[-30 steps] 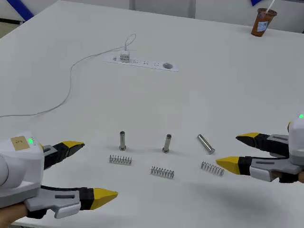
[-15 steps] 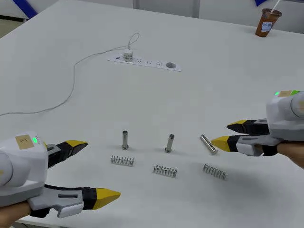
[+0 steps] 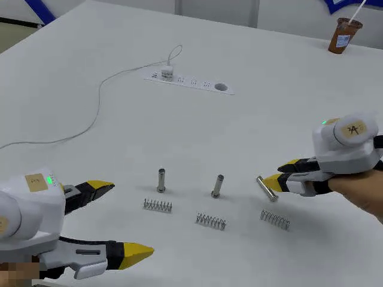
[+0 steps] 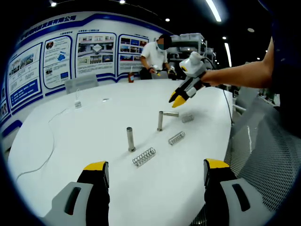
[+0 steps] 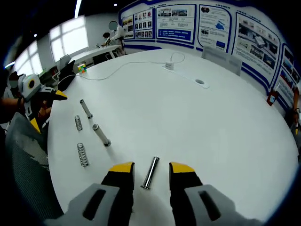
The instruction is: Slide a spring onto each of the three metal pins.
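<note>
Springs: three little coils lie flat in a row on the white table point(image 3: 299, 119). They are the left spring point(image 3: 157, 206), the middle spring point(image 3: 210, 222) and the right spring point(image 3: 274, 220). Each one lies near a pin, on the person's side of it, and none is on a pin.
Pins: the left pin point(image 3: 161, 179) and the middle pin point(image 3: 218, 185) stand upright. The right pin point(image 3: 267, 188) lies on its side.
Right gripper point(image 5: 151, 168): its jaws are open a little way, with one yellow tip on each side of the right pin. In the right gripper view a small gap shows on both sides, so it is not squeezing the pin.
Left gripper point(image 4: 155, 165): its jaws are open wide and it holds nothing. It is off to the left of the row, well apart from the left spring.
Far side of the table: a white power strip point(image 3: 191, 82) and a brown cup point(image 3: 345, 36) with a straw.
</note>
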{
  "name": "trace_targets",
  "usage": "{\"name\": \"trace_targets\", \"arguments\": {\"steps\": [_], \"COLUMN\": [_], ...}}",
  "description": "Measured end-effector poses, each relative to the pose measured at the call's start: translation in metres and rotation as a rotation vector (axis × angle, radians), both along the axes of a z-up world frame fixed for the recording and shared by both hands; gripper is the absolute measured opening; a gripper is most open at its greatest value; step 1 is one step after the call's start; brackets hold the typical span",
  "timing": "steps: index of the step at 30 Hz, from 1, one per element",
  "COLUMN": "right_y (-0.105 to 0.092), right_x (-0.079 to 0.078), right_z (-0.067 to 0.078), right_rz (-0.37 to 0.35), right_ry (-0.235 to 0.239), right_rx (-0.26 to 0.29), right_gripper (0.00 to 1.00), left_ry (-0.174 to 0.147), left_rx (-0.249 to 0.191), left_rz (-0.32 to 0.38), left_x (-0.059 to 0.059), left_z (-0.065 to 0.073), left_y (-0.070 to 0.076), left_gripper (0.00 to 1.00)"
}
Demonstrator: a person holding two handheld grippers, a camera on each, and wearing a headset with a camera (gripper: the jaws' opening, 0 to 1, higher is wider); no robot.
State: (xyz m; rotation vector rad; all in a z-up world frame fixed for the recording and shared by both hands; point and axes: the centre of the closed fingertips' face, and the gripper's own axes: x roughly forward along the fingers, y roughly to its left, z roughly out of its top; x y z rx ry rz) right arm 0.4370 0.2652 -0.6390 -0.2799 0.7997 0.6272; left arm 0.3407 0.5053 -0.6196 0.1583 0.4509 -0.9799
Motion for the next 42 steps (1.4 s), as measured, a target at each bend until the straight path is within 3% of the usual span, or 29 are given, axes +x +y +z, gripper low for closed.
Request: {"name": "trace_targets", "arguments": {"steps": [22,42], "right_y": [0.000,-0.004], "right_x": [0.017,0.019], "right_z": [-0.031,-0.043], "right_rz": [-0.085,-0.131], "right_ry": [0.109,0.162], "right_rx": [-0.064,-0.116], "right_gripper": [0.18,0.11], "left_ry": [0.008,0.018], "left_rx": [0.000,-0.010], "left_rz": [0.004,0.011], "left_x": [0.000,0.001], "left_z": [-0.003,-0.009], "left_y": [0.002,0.005], "left_gripper": [0.83,0.82]}}
